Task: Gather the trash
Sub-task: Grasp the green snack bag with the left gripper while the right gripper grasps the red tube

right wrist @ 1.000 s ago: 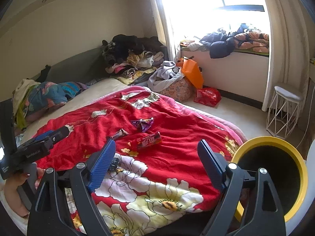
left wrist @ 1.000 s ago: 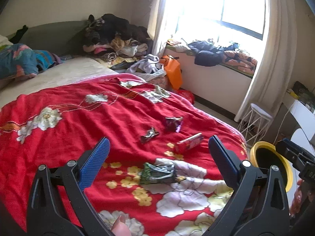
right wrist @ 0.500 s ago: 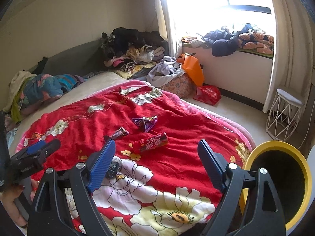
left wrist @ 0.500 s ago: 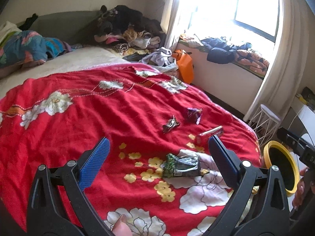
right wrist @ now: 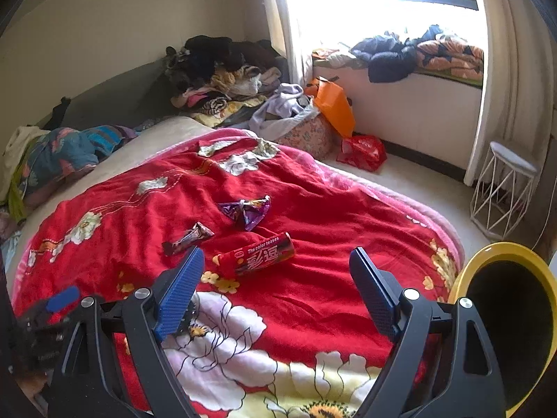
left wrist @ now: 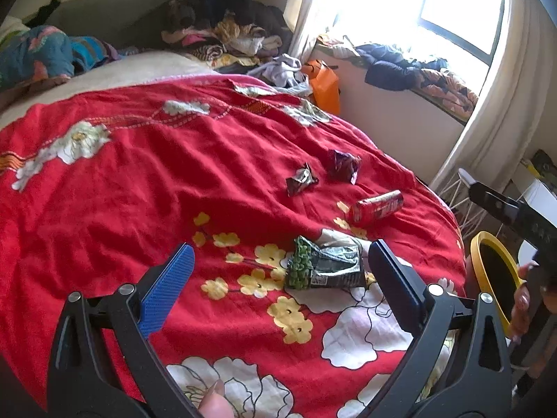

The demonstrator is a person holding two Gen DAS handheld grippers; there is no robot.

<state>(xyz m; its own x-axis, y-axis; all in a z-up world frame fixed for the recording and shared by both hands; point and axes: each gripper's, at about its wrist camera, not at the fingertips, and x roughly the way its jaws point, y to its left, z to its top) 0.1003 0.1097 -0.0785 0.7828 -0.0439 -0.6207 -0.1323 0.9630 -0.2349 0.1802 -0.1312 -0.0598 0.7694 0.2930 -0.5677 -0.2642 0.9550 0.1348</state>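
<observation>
left gripper (left wrist: 280, 271) spread, lined up on green wrapper (left wrist: 325, 267) for pickup | right gripper (right wrist: 275, 278) spread, empty, near red wrapper (right wrist: 256, 256) | 4 wrappers on blanket (left wrist: 139, 191) | bin (right wrist: 504, 320) beside bed for drop-off

red floral blanket (left wrist: 139, 191), purple wrapper (right wrist: 247, 210), yellow-rimmed bin (right wrist: 487, 254), orange bag (right wrist: 334, 104)

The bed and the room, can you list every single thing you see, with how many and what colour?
Blanket: one, red with flowers, over the bed.
Green wrapper: one, green and black, nearest the left gripper.
Red wrapper: one, mid-blanket.
Purple wrapper: one, beyond the red one.
Dark wrapper: one, beside the purple one.
Bin: one, yellow rim, beside the bed.
Orange bag: one, by the wall under the window.
Stool: one, white wire, near the curtain.
Clothes pile: one, mixed colours, far corner.
Left gripper: open.
Right gripper: open.
</observation>
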